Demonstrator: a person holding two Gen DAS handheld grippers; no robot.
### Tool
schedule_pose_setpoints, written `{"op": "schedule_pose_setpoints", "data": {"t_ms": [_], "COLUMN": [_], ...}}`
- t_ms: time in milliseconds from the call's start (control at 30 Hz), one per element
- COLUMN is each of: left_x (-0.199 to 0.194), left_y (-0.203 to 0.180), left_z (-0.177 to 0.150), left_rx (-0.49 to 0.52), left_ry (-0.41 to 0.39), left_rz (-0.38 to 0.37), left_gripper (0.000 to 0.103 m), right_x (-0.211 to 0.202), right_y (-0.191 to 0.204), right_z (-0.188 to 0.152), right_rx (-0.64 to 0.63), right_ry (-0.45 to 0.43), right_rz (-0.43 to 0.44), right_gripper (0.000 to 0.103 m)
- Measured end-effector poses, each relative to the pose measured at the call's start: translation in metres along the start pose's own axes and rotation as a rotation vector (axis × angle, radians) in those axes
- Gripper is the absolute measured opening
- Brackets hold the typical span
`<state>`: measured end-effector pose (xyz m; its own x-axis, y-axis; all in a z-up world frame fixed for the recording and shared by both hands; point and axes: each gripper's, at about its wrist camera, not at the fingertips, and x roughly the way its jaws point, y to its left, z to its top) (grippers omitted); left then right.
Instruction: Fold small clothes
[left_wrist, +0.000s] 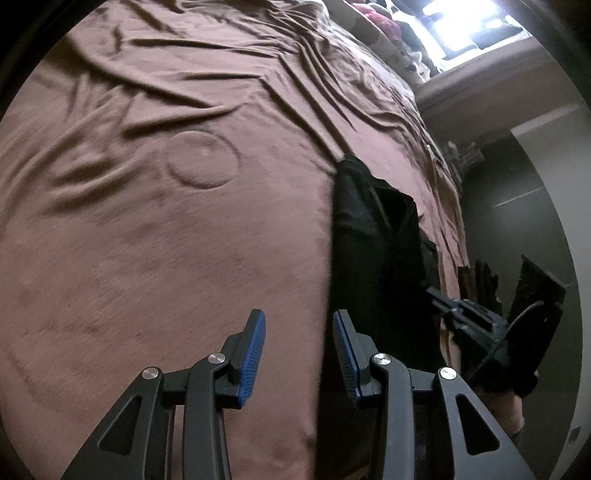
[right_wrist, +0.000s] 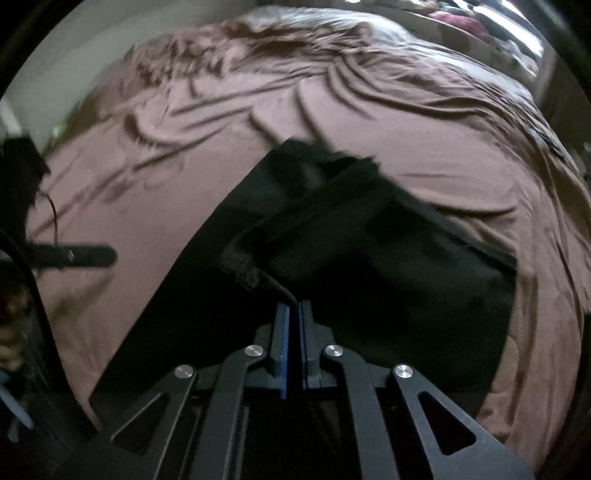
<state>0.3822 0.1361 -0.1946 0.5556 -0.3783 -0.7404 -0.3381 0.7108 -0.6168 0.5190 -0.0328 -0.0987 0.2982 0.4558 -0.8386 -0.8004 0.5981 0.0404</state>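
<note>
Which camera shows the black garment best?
The right wrist view: the black garment fills the middle, its edge pinched in the right gripper. The left wrist view shows only a dark strip at the bed's side.

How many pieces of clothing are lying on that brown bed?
1: a black garment near the edge of the brown bed sheet, one edge pinched in the right tool. More may lie folded within or out of view.

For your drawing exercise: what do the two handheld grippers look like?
Both the left gripper and the right gripper have matte black linkage arms with triangular cut-outs, round silver pivot bolts, and black fingers faced with ribbed blue pads.
</note>
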Motion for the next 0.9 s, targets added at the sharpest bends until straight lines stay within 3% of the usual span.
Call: {"op": "schedule_pose_setpoints", "data": {"t_ms": [233,533,733,900], "left_x": [0.021,0.043,0.056,0.06], "left_y": [-0.022,-0.043,-0.048,-0.047], "left_z": [0.014,0.032,0.04,0.039], "left_rx": [0.038,0.093,0.129,0.143], "left_ry": [0.018,0.039,0.058,0.071], "left_rz": [0.002,0.035,0.067,0.083], "left_gripper": [0.04,0.04,0.04,0.04], "right_x": [-0.031,-0.041,-0.03,-0.031], "right_y": [-0.061,-0.111,-0.141,-0.136], "right_z": [-0.008,-0.03,-0.04,-0.043], "right_rx": [0.191,0.346,0.497,0.516], "right_ry": [-0.094,-0.123,-0.092,-0.075], "right_rz": [0.054,-0.03,-0.103,-0.112], "right_gripper": [0.001,0.001,0.002,0.002]}}
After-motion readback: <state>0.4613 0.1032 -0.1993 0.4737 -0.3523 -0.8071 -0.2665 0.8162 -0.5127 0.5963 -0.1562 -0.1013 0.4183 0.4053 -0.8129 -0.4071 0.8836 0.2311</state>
